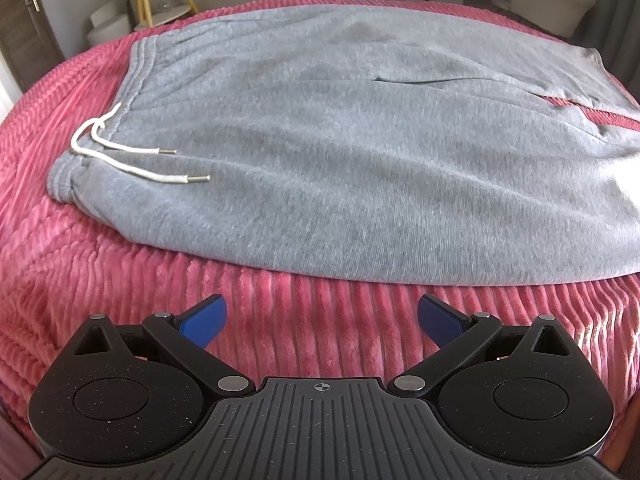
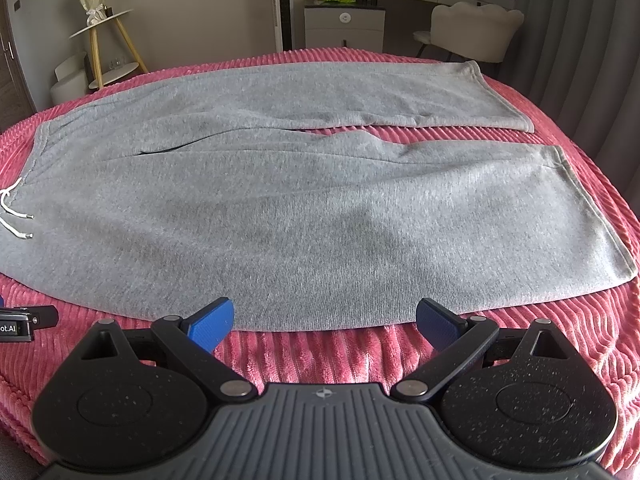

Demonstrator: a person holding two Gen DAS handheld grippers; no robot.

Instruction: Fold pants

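Note:
Grey sweatpants (image 1: 320, 152) lie flat and spread out on a pink ribbed bedspread (image 1: 280, 320), waistband to the left with a white drawstring (image 1: 120, 152), both legs running to the right. In the right wrist view the pants (image 2: 300, 220) show whole, with the two leg hems at the right. My left gripper (image 1: 322, 320) is open and empty, just short of the pants' near edge by the waist end. My right gripper (image 2: 325, 322) is open and empty, its blue fingertips (image 2: 212, 324) at the near edge of the near leg.
The bedspread (image 2: 360, 352) covers the whole bed. Beyond the bed stand a yellow-legged side table (image 2: 100, 40), a white cabinet (image 2: 344, 28), a cream chair (image 2: 472, 28) and grey curtains (image 2: 580, 40). Part of the left gripper body (image 2: 24, 322) shows at the left edge.

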